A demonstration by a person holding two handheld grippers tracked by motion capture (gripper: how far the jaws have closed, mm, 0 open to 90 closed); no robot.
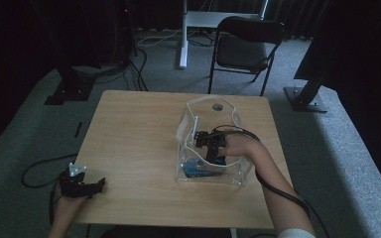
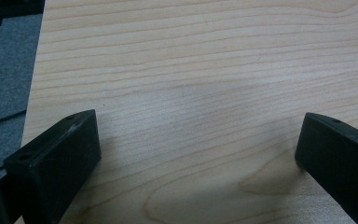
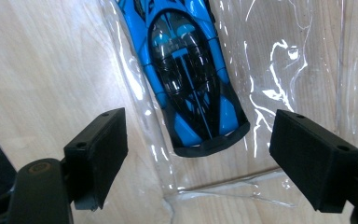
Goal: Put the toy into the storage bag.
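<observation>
On the table, big to small:
table: light wood top (image 1: 139,144), grey carpet all round it, folding chair (image 1: 245,47) well behind the far edge.
bag: clear plastic bag (image 1: 193,119) with white-edged rim, standing open-topped on the right half of the table, mouth facing up. Dark round snap on its far wall. See-through walls creased and glossy in the right gripper view (image 3: 284,70).
bag contents: one blue toy car (image 1: 198,168) lying flat on the bag floor at the near left corner; right gripper also reaches down inside.
right gripper: right gripper (image 1: 209,144) put in through the bag mouth from above, person's hand and forearm coming from the lower right, cable trailing back along the arm. Jaws spread wide, nothing pinched. In the right gripper view (image 3: 198,154) they stand either side of the car's end, both clear of it.
left gripper: left gripper (image 1: 92,187) resting at the near left corner of the table, well apart from the bag. Jaws spread wide over bare wood in the left gripper view (image 2: 198,154), holding nothing.
car detail: blue toy car (image 3: 191,79) blue body, black cockpit and black trim, lengthwise between the jaw lines, one end just short of them. Wheels not visible from above.
</observation>
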